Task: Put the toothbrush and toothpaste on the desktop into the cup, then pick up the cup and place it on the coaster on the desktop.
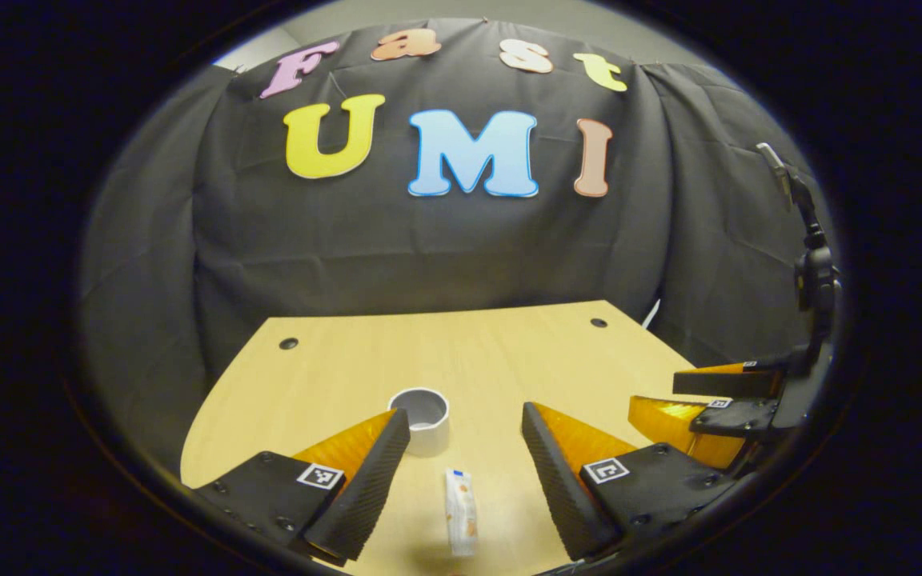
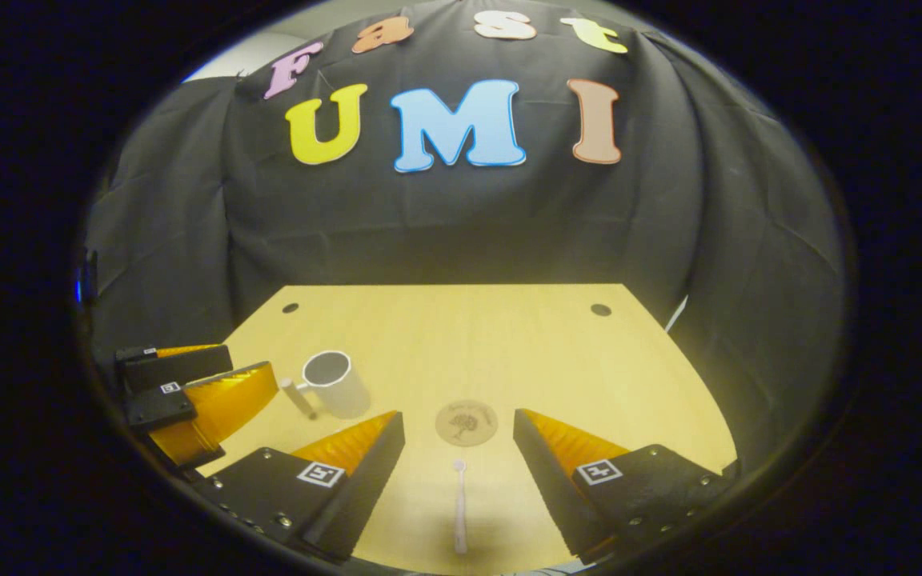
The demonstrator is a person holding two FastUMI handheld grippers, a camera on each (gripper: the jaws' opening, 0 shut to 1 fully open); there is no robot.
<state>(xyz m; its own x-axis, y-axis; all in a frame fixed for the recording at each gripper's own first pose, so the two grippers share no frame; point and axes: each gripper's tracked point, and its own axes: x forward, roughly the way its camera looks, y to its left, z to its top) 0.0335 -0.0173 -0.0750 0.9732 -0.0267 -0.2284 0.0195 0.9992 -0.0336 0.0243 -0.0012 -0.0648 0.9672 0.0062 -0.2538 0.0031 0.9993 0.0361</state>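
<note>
Left gripper (image 1: 465,424) open, paste (image 1: 461,512) bottom centre between fingers, cup (image 1: 419,416) above it. Right gripper (image 2: 458,428) open, brush (image 2: 459,504) bottom centre, coaster (image 2: 467,422) just above.

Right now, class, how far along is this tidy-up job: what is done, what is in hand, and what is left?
Nothing looks done yet. The cup stands empty on the desk, away from the coaster. The toothpaste lies flat between the open left gripper fingers, the toothbrush between the open right gripper fingers; neither is gripped. Left: grasp both, drop them in the cup, then set it on the coaster.
</note>
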